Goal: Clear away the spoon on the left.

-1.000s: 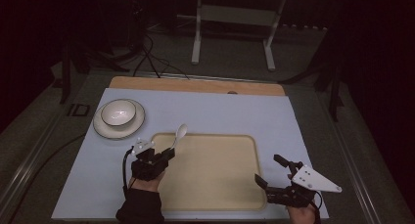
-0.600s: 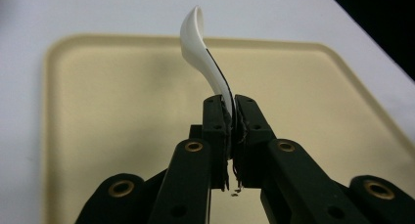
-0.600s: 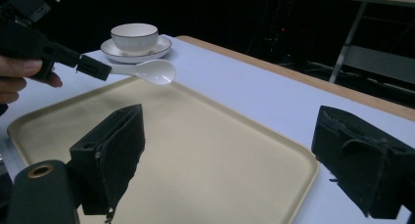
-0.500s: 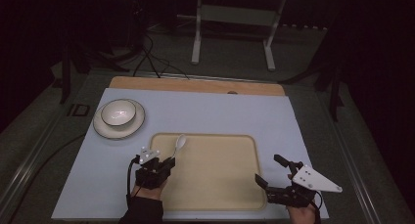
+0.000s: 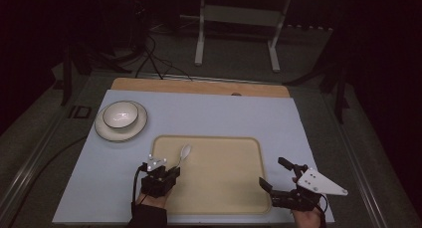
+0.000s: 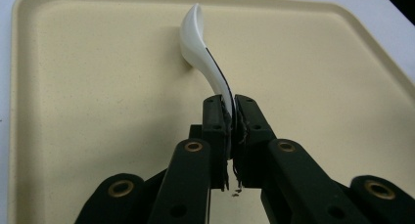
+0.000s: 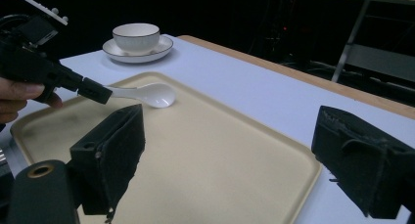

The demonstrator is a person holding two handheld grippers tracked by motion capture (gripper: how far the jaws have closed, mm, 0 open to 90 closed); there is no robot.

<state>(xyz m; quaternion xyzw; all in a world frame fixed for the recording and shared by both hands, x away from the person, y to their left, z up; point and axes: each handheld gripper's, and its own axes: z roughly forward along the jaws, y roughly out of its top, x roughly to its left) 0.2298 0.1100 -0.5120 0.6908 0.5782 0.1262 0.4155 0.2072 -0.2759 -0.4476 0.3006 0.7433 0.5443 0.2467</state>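
Observation:
A white spoon (image 6: 200, 48) lies with its bowl on the beige tray (image 5: 219, 188), near the tray's far left corner. My left gripper (image 6: 231, 117) is shut on the spoon's handle, low over the tray's left side (image 5: 171, 171). From the right gripper view the spoon (image 7: 149, 93) juts out of the left gripper's black jaws, its bowl resting on the tray (image 7: 205, 160). My right gripper (image 5: 276, 175) stands open at the tray's near right corner, nothing between its jaws (image 7: 230, 160).
A white bowl (image 5: 120, 113) sits on a saucer (image 5: 121, 129) at the far left of the pale blue mat (image 5: 224, 113). A wooden board edge (image 5: 199, 86) runs along the back. Beyond stand dark floor, cables and a metal frame (image 5: 239, 34).
My left gripper has sunk and drawn back toward the near edge with the spoon, so the spoon's bowl now rests on the tray. The right gripper has stayed put.

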